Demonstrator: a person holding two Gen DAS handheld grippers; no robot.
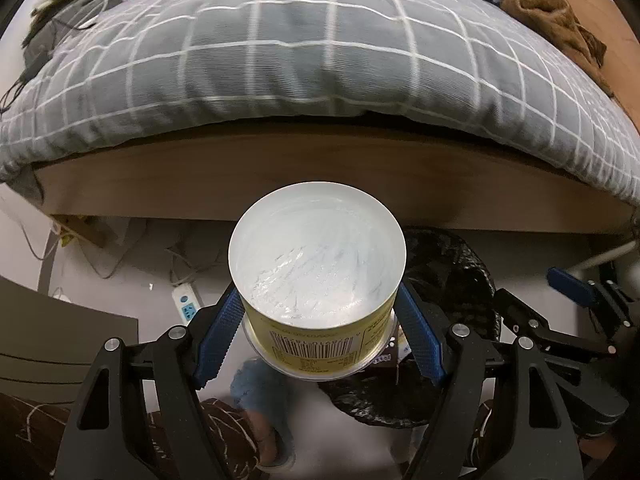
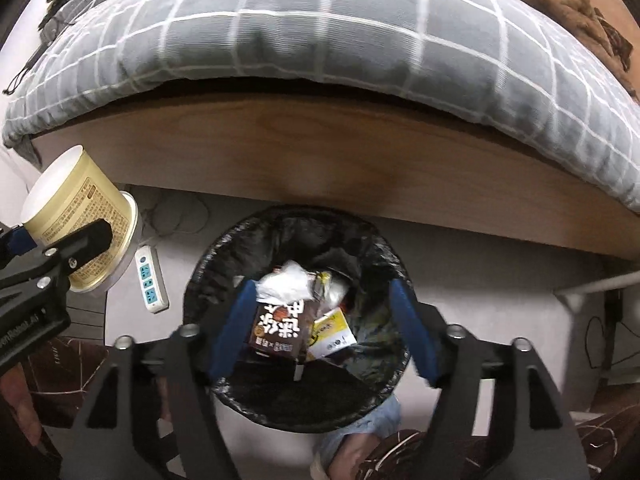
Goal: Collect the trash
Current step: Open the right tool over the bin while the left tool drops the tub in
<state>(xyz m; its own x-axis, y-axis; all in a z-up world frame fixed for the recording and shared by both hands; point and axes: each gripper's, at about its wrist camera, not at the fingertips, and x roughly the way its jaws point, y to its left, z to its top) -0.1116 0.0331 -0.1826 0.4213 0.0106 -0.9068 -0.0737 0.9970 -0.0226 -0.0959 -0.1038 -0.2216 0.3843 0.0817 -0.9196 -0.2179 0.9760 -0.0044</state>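
Note:
My left gripper (image 1: 318, 312) is shut on a yellow tub (image 1: 318, 264) with a white base and a barcode label; the tub lies on its side in the air, base toward the bed. It also shows at the left of the right wrist view (image 2: 76, 216). A bin with a black liner (image 2: 224, 256) stands on the floor under my right gripper (image 2: 320, 320), which is open and empty. Inside lie a brown carton (image 2: 280, 326), a yellow box (image 2: 332, 332) and white plastic (image 2: 286, 280). The bin shows behind the tub in the left wrist view (image 1: 460, 280).
A bed with a grey checked duvet (image 1: 320, 52) and wooden side board (image 2: 320, 152) stands just beyond the bin. A white power strip (image 2: 150, 278) and cables lie on the floor to the left. A brown cloth (image 1: 560, 20) lies on the bed. The person's foot (image 2: 352, 440) is below the bin.

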